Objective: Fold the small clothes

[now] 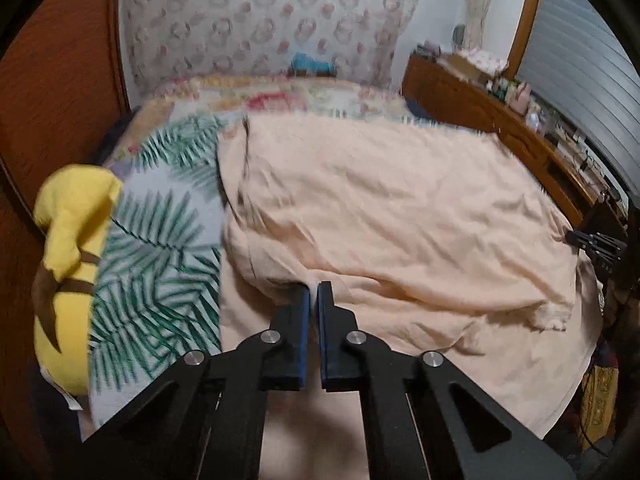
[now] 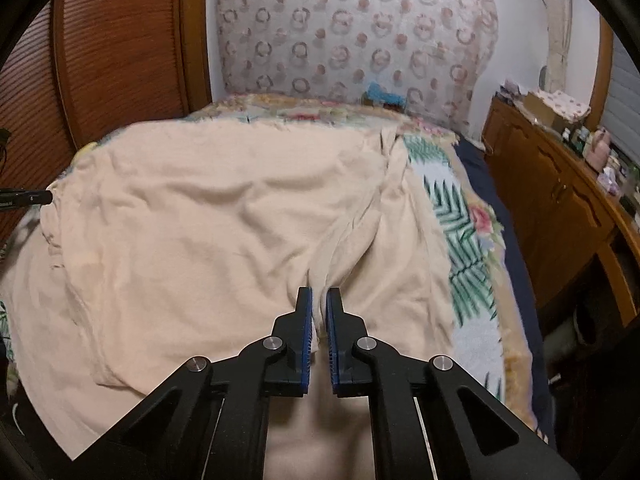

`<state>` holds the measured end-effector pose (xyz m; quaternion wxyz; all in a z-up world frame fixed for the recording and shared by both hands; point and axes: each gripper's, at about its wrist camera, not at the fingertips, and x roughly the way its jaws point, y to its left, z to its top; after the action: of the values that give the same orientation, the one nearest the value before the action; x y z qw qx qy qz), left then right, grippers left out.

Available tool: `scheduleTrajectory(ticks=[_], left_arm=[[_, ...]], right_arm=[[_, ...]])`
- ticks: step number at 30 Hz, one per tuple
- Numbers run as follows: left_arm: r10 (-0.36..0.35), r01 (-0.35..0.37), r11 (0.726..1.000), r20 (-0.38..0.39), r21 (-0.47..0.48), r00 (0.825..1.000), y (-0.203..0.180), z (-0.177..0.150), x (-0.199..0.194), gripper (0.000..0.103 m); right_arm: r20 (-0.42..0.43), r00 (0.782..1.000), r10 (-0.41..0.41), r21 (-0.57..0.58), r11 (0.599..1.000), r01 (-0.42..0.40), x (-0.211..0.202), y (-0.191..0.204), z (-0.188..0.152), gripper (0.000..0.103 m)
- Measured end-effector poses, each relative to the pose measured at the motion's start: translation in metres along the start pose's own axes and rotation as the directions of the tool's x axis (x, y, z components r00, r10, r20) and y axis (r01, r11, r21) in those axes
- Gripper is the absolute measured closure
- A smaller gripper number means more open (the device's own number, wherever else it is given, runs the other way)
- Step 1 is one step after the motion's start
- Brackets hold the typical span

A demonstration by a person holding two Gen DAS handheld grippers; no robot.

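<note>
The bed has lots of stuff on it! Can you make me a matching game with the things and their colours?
Things:
1. T-shirt
2. plush toy
3. leaf-print blanket
4. pads of the left hand-held gripper

Colours:
A. yellow with brown
B. blue
C. pale peach
D. white with green

Pairs: 1-C, 2-A, 3-D, 4-B

In the left wrist view a T-shirt (image 1: 380, 208) lies across the middle of the bed (image 1: 256, 90), on a blanket (image 1: 160, 248) showing at its left, with a plush toy (image 1: 72, 240) at the left edge and a wooden dresser (image 1: 480, 108) at upper right.
</note>
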<state>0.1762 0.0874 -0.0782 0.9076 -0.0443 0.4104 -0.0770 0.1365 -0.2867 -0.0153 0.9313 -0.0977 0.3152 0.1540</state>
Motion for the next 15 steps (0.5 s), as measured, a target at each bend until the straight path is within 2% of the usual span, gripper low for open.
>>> scheduleTrajectory(ticks=[9,15], left_arm=[[-0.042,0.040,0.999,0.131,0.016,0.990,-0.016,0.011,-0.051,0.099],[-0.078,0.075,0.997,0.191,0.024,0.978,-0.022,0.003,-0.083,0.099]], right_arm=[[0.079,0.996,0.045,0.025,0.999,-0.047,-0.031,-0.001,0.010,0.097],[0.125,0.991,0.053,0.030,0.998,-0.057,-0.057,-0.009,0.007,0.097]])
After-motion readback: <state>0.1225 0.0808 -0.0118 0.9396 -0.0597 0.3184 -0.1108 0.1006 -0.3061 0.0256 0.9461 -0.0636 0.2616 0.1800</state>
